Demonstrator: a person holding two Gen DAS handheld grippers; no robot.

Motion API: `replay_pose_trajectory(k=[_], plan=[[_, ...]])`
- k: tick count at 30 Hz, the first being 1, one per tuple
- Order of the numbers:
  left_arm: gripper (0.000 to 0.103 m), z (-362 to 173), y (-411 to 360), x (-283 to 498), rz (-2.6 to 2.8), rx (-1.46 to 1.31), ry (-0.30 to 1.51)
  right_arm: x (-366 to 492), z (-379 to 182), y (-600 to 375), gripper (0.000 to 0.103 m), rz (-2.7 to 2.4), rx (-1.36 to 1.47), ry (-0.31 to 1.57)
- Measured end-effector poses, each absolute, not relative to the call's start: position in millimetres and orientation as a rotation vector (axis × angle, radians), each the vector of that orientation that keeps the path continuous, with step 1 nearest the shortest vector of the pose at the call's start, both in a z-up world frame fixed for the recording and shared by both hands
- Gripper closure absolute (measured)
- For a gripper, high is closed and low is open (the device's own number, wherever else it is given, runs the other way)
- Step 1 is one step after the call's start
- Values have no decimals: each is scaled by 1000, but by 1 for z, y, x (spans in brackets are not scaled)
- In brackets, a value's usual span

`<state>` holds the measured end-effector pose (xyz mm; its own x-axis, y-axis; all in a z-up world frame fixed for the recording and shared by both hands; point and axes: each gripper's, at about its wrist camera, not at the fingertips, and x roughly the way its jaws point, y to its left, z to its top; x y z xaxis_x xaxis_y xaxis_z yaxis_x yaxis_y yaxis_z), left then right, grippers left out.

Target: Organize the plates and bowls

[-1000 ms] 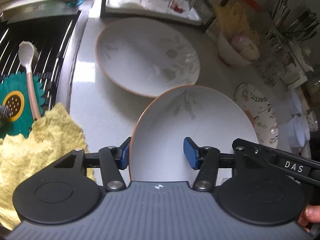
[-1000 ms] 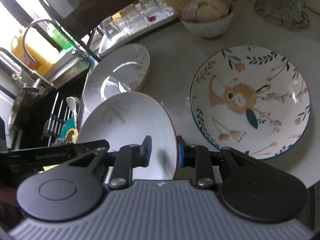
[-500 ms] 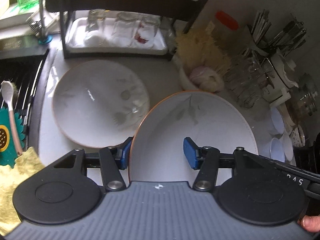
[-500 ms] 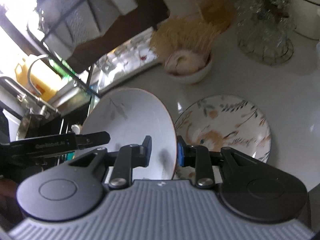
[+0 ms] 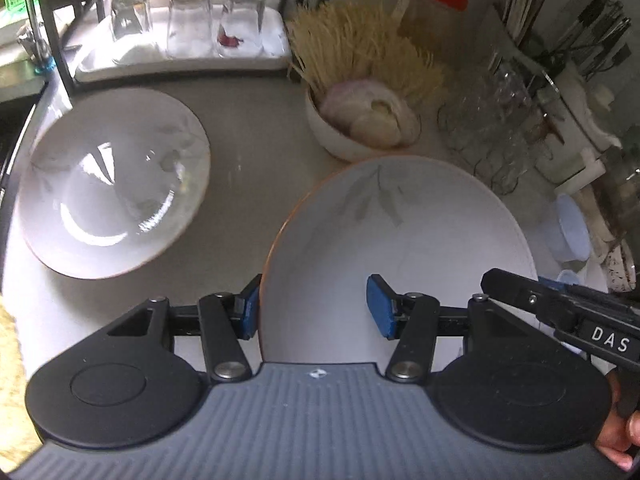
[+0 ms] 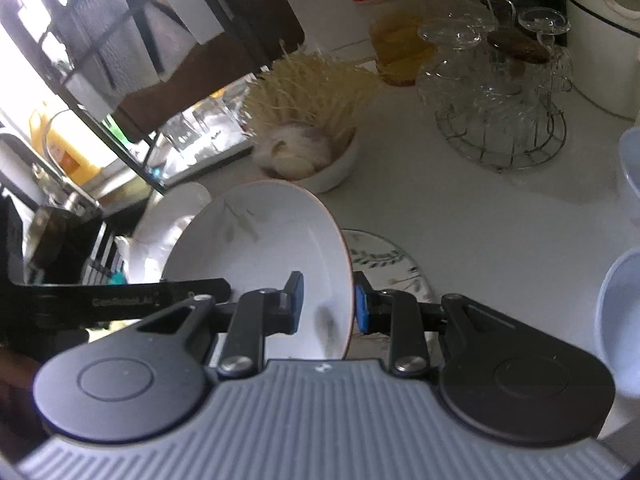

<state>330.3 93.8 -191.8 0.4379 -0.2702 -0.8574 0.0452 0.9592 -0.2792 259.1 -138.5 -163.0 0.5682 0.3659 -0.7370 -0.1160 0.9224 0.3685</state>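
A white leaf-print plate with an orange rim (image 5: 400, 232) is held up off the counter between both grippers; it also shows in the right wrist view (image 6: 260, 248). My left gripper (image 5: 314, 312) straddles its left rim with the jaws wide, the left pad against the rim. My right gripper (image 6: 328, 304) is shut on its right rim. A second matching plate (image 5: 112, 184) lies flat on the counter at left. A floral rabbit plate (image 6: 384, 260) lies on the counter, mostly hidden under the held plate.
A white bowl of garlic (image 5: 360, 124) with dry noodles behind it stands close ahead. A rack of upturned glasses (image 5: 188, 28) is at the back, a wire glass holder (image 6: 500, 116) and pale blue bowls (image 6: 620, 312) at right. The sink is at far left.
Both grippers have lifted the leaf-print plate and carried it forward and right, away from the sink. The rabbit plate has slid under the held plate in view.
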Motion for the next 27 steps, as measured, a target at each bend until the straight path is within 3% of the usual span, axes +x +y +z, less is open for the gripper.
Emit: replay_pose_trajectory(k=[27], plan=[[43, -217, 69, 334, -72, -219, 1112, 271, -218, -166, 73, 328, 301, 982]])
